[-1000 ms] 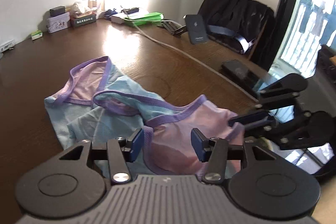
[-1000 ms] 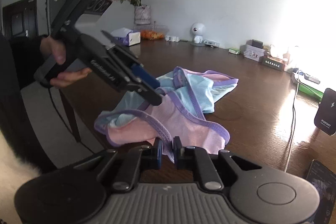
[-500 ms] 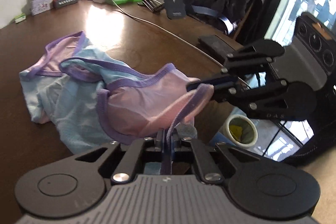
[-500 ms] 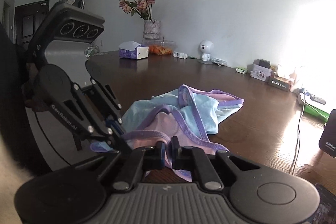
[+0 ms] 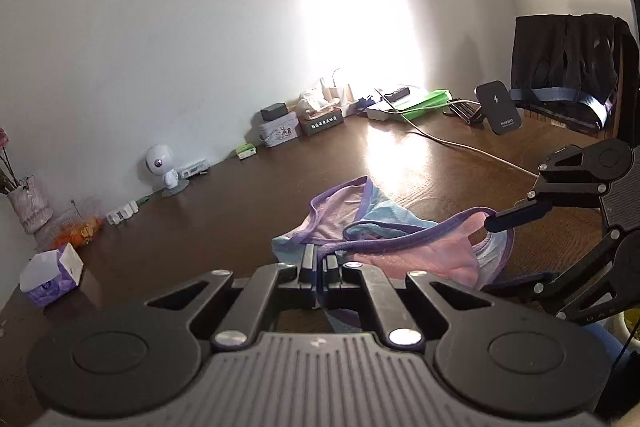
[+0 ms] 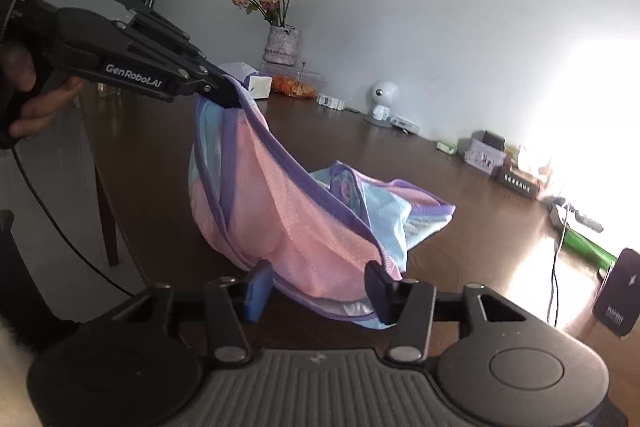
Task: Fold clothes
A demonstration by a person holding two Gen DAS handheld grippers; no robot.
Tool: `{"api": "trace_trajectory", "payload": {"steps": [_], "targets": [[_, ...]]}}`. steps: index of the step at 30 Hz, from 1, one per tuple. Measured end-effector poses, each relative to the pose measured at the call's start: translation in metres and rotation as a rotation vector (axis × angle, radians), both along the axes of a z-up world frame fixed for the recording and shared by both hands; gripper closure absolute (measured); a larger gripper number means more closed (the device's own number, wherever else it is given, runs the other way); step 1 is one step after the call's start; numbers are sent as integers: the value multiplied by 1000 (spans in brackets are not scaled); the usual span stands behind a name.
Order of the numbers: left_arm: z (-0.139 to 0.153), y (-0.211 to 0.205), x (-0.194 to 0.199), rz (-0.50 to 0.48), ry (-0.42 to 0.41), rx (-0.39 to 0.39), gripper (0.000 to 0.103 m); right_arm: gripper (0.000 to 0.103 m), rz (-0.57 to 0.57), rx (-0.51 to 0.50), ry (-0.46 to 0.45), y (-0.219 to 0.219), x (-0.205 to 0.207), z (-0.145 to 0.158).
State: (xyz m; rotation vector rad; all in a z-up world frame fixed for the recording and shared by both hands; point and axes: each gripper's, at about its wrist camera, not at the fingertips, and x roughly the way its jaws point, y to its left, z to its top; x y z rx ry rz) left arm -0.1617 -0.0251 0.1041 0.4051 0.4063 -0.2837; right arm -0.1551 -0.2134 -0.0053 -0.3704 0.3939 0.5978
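A small pink and light-blue garment with purple trim (image 6: 304, 223) hangs partly lifted above the dark wooden table (image 6: 500, 247); it also shows in the left wrist view (image 5: 400, 239). My left gripper (image 5: 320, 263) is shut on its purple trim and holds that corner up; it shows in the right wrist view (image 6: 224, 95) at the upper left. My right gripper (image 6: 316, 291) is open, its fingers either side of the garment's lower edge. In the left wrist view the right gripper (image 5: 496, 247) has one finger at the trim.
Along the far wall stand a flower vase (image 6: 282, 45), a tissue box (image 5: 52, 273), a small white robot figure (image 5: 164, 171), tins and boxes (image 5: 280, 129), a green folder (image 5: 424, 101) and a phone stand (image 5: 498, 107). A cable (image 5: 460, 147) crosses the table. A chair with dark clothes (image 5: 568, 67) stands at the right.
My left gripper shut on the trim and lifted that corner up. My right gripper, shut on the garment before, has opened. Both cameras have tilted up toward the wall.
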Motion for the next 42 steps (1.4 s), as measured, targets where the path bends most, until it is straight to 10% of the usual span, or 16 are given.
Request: {"api": "trace_trajectory", "payload": {"steps": [18, 23, 26, 33, 37, 42], "targets": [[-6, 53, -5, 84, 53, -85, 100, 53, 149, 141, 36, -3, 12, 34], [-8, 53, -4, 63, 55, -102, 100, 53, 30, 65, 66, 3, 20, 21], [-6, 53, -5, 66, 53, -99, 100, 71, -29, -13, 98, 18, 23, 2], [0, 49, 3, 80, 53, -116, 100, 60, -120, -78, 51, 36, -5, -6], [7, 42, 3, 68, 52, -129, 100, 89, -275, -151, 18, 39, 1, -9], [-3, 27, 2, 42, 103, -143, 99, 90, -491, -96, -82, 11, 1, 10]]}}
